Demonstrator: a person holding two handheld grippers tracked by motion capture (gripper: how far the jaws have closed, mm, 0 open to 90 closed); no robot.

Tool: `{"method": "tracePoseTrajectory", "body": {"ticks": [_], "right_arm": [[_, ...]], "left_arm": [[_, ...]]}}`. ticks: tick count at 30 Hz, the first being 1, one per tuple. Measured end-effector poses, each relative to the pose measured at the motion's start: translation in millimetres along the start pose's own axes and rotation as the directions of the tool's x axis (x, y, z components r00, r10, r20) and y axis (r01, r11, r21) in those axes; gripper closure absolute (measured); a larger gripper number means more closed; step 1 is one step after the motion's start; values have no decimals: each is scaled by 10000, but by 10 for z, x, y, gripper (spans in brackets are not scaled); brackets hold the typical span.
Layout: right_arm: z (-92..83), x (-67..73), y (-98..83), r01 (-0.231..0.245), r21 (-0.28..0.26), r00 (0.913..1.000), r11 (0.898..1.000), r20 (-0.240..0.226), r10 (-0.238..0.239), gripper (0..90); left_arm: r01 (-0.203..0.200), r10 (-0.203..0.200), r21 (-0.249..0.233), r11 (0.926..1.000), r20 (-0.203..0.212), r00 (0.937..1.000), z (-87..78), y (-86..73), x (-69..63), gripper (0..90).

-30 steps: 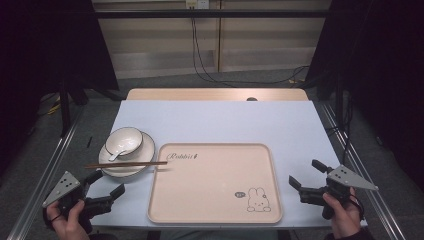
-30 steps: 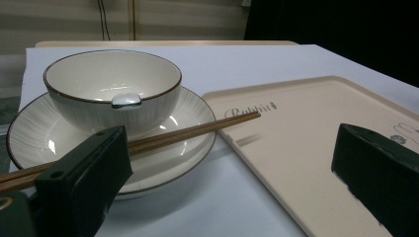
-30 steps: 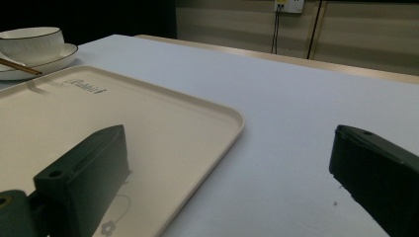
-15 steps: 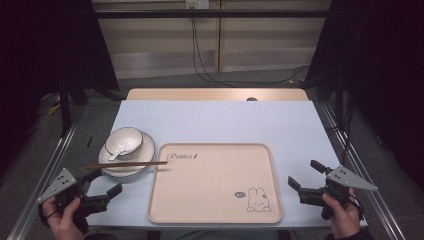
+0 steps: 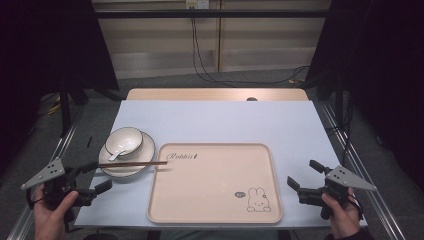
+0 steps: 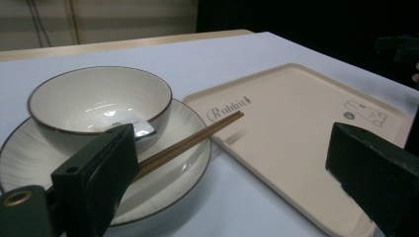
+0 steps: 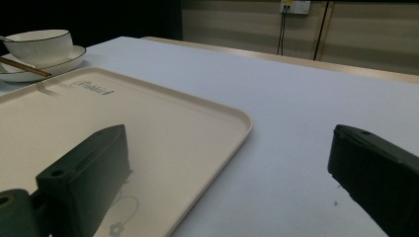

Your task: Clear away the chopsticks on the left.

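Drawing my left hand-held gripper (image 5: pixel 96 177) back a touch, jaws spread and empty like my right hand-held gripper (image 5: pixel 303 176), I line up on the chopsticks (image 5: pixel 132 163) lying across the plate (image 5: pixel 145 147) onto the tray (image 5: pixel 210 200).

I see a glossy white ceramic bowl (image 6: pixel 101 101) and plate (image 6: pixel 163 187), brown wooden chopsticks (image 6: pixel 190 143), matt beige plastic tray (image 5: pixel 215 185), matt pale-blue tabletop (image 5: pixel 225 122).
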State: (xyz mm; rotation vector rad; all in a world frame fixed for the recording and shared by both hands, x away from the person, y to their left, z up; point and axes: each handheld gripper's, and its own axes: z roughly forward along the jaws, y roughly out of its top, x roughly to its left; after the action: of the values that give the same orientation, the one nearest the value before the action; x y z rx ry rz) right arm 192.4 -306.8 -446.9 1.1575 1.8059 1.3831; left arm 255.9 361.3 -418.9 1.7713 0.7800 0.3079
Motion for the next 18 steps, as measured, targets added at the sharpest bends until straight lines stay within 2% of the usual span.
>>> {"method": "tracePoseTrajectory", "body": {"ticks": [1, 2, 3, 4, 5, 6, 10, 12, 13, 15, 17, 18], "right_arm": [[1, 1, 0, 20, -7, 10000, 10000, 18, -20, 21], [1, 1, 0, 20, -7, 10000, 10000, 18, -20, 21], [1, 1, 0, 32, -6, 10000, 10000, 4, -32, 21], [-2, 1, 1, 49, 1, 10000, 10000, -2, -49, 21], [-1, 4, 0, 46, -8, 10000, 10000, 0, -46, 21], [-3, 1, 1, 60, 7, 10000, 10000, 2, -60, 21], [-3, -1, -1, 2, 15, 10000, 10000, 11, -2, 21], [-3, 1, -1, 27, 1, 10000, 10000, 46, -27, 21], [-5, 1, -2, 39, 10, 10000, 10000, 65, -39, 22], [-4, 1, -3, 36, 10, 9999, 10000, 105, -36, 23], [-7, -3, -3, 16, 30, 10000, 10000, 79, -16, 24], [-7, -3, -3, 16, 30, 10000, 10000, 79, -16, 24]], "left_arm": [[0, 0, 0, 10000, 0, 10000, 0, 0, 0, 57], [-103, 104, 199, 9997, -35, 9999, 35, 4, 14, 57], [-128, 114, 401, 9991, 359, 9993, 86, 0, 47, 57], [-210, 197, 582, 9981, 236, 9995, 110, -2, 52, 64], [-343, 309, 762, 9965, 453, 9985, 153, -9, 83, 76], [-452, 424, 933, 9946, 319, 9986, 176, -9, 104, 86], [-396, 362, 1051, 9937, 344, 9988, 260, -28, 206, 105], [-510, 473, 1153, 9920, 343, 9983, 277, -55, 246, 160], [-815, 782, 1426, 9864, 289, 9965, 277, -87, 289, 175], [-738, 716, 1400, 9874, 206, 9972, 272, -108, 301, 189], [-1048, 1050, 1385, 9848, 55, 9945, 238, -144, 371, 287], [-1048, 1050, 1385, 9848, 55, 9945, 238, -144, 371, 328]]}}
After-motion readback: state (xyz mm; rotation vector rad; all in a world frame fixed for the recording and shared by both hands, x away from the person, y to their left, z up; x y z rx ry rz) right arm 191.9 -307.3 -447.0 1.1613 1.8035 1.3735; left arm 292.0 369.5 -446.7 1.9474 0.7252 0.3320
